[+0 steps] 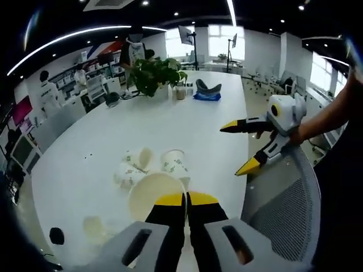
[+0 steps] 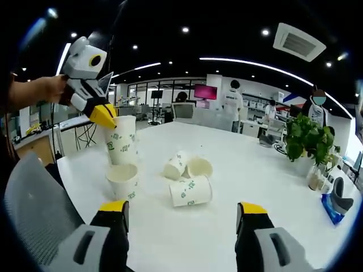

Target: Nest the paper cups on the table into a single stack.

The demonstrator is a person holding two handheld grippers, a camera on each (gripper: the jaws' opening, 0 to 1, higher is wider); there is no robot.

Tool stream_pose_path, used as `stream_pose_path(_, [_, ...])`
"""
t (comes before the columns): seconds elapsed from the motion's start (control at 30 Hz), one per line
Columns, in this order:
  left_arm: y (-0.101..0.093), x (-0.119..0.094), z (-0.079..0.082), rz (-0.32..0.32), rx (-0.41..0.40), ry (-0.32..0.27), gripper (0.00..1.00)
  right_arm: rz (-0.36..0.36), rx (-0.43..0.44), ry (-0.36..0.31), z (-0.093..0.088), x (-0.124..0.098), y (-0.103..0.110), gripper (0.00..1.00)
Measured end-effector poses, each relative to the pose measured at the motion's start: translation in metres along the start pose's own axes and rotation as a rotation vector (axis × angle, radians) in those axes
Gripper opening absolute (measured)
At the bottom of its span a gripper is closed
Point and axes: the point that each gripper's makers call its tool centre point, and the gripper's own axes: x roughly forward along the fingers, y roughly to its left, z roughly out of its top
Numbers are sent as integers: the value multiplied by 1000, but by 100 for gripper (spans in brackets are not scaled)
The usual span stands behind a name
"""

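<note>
My left gripper (image 1: 186,199) is shut on the rim of a white paper cup (image 1: 150,192) with green print, held above the white table (image 1: 187,122). In the right gripper view the left gripper (image 2: 105,116) holds that cup (image 2: 122,141) upright, just over another upright cup (image 2: 123,178). Three more cups lie on their sides close together (image 2: 176,165) (image 2: 198,167) (image 2: 190,191), also seen past the held cup (image 1: 174,161). My right gripper (image 2: 182,208) is open and holds nothing. It hangs in the air off the table's edge (image 1: 239,147), apart from the cups.
A potted plant (image 1: 153,73) (image 2: 306,139), a small jar and a blue object (image 1: 207,93) stand at the table's far end. A grey mesh chair (image 1: 283,209) (image 2: 34,209) sits against the near edge. People and desks are in the background.
</note>
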Motion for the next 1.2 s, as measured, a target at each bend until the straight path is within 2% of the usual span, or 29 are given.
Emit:
stream_pose_path(0.2, [-2,8,-11,-11,3,15,0,0,-1,2,-1,0,0,78])
stream_pose_path(0.7, [-6,22,-26,-18,32,55,0,-1,-2,7,-2,0,0,77])
stream_pose_path(1.2, [-12,39,-45,-32,3,82,0,0,-2,9,0,0,2,77])
